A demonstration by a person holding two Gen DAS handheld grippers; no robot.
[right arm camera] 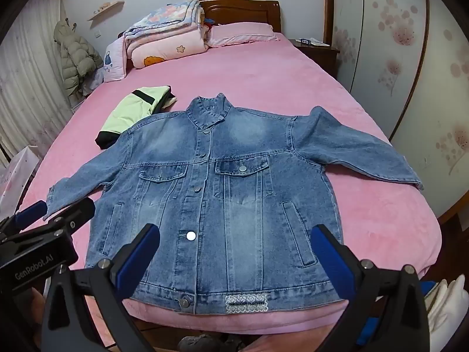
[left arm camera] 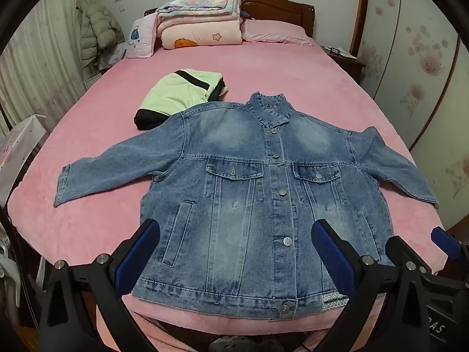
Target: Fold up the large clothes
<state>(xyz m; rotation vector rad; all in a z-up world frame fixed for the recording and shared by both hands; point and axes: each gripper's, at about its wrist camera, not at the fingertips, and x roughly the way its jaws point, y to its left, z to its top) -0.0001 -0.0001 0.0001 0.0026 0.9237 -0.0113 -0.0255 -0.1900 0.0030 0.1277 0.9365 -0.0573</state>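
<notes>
A blue denim jacket lies flat, front up and buttoned, on the pink bed, sleeves spread to both sides and hem at the near edge. It also shows in the right wrist view. My left gripper is open and empty, hovering above the hem, left of centre. My right gripper is open and empty above the hem's right half. The right gripper shows at the right edge of the left wrist view; the left gripper body shows at the left of the right wrist view.
A folded pale green and black garment lies beyond the jacket's left shoulder. Stacked quilts and a pink pillow sit at the headboard. The pink bed drops off at the near edge. A nightstand stands right.
</notes>
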